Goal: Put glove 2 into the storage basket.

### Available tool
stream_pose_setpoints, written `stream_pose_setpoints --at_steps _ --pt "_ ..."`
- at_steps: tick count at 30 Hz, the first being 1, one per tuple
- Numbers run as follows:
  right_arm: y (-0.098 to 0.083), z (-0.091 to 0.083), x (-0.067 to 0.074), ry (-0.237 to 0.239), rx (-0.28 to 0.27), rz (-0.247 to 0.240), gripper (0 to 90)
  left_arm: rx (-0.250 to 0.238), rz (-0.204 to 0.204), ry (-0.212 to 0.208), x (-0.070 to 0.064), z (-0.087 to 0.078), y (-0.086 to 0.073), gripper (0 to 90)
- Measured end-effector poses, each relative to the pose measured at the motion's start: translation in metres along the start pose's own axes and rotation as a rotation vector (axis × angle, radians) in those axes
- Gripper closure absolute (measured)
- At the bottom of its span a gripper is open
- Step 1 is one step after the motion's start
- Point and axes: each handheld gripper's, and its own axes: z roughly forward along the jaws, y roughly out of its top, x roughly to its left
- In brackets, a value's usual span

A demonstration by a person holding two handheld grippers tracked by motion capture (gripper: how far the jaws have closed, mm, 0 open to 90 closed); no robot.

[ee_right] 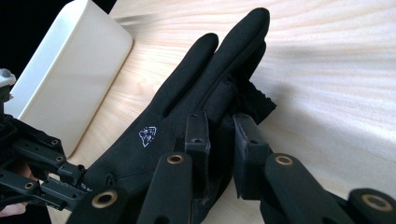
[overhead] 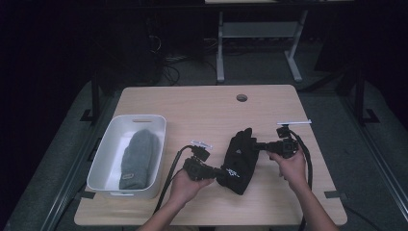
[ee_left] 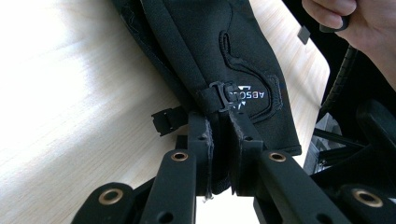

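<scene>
From above, I have the black glove (overhead: 239, 161) near the counter's (overhead: 202, 103) front edge, right of the white bin (overhead: 103, 159). My left tool (ee_left: 219, 135) is clamped on its cuff by the buckle. My right tool (ee_right: 219, 135) pinches the thumb side. I should lift both evenly toward the bin.
</scene>
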Motion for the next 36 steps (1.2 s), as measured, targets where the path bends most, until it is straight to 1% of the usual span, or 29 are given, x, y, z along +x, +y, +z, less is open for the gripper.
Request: stream_pose_setpoints --at_steps 5,11,14,15,16,18,21,22,23,25,27,28,30,33,36 --pt "0.004 0.0 0.006 0.016 -0.008 -0.004 77.9 -0.014 0.001 0.004 -0.002 -0.009 0.001 81.3" --pt "0.01 -0.001 0.013 0.035 -0.019 -0.008 77.9 -0.026 0.014 0.01 -0.003 -0.02 0.003 81.3" --pt "0.014 -0.003 0.019 0.042 -0.023 -0.012 77.9 -0.035 0.014 0.009 -0.005 -0.024 0.004 81.2" --pt "0.015 -0.003 0.02 0.046 -0.025 -0.013 77.9 -0.036 0.02 0.011 -0.005 -0.026 0.004 81.2" --pt "0.017 -0.004 0.023 0.051 -0.028 -0.013 77.9 -0.038 0.016 0.01 -0.005 -0.027 0.004 81.2" --pt "0.019 -0.004 0.025 0.055 -0.03 -0.016 77.9 -0.04 0.023 0.009 -0.005 -0.03 0.004 81.2" --pt "0.022 -0.003 0.029 0.064 -0.03 -0.015 77.9 -0.049 0.019 0.013 -0.004 -0.035 0.005 81.2" --pt "0.023 -0.003 0.03 0.065 -0.031 -0.019 77.9 -0.052 0.023 0.013 -0.004 -0.036 0.005 81.2" --pt "0.024 -0.003 0.031 0.066 -0.031 -0.021 77.9 -0.054 0.017 0.012 -0.004 -0.037 0.005 81.2" --pt "0.027 -0.002 0.034 0.069 -0.033 -0.025 77.9 -0.052 0.022 0.015 -0.003 -0.04 0.006 81.2" --pt "0.029 -0.002 0.037 0.07 -0.029 -0.026 77.9 -0.06 0.024 0.017 -0.003 -0.043 0.007 81.2" --pt "0.031 -0.002 0.037 0.07 -0.029 -0.032 77.9 -0.061 0.018 0.017 -0.003 -0.044 0.007 81.2" --pt "0.033 -0.003 0.04 0.074 -0.032 -0.029 77.9 -0.063 0.027 0.018 -0.003 -0.047 0.009 81.2" --pt "0.036 -0.004 0.044 0.078 -0.036 -0.031 77.9 -0.07 0.026 0.018 -0.004 -0.05 0.01 81.2" --pt "0.039 -0.004 0.047 0.088 -0.039 -0.032 77.9 -0.073 0.036 0.018 -0.005 -0.054 0.01 81.2"
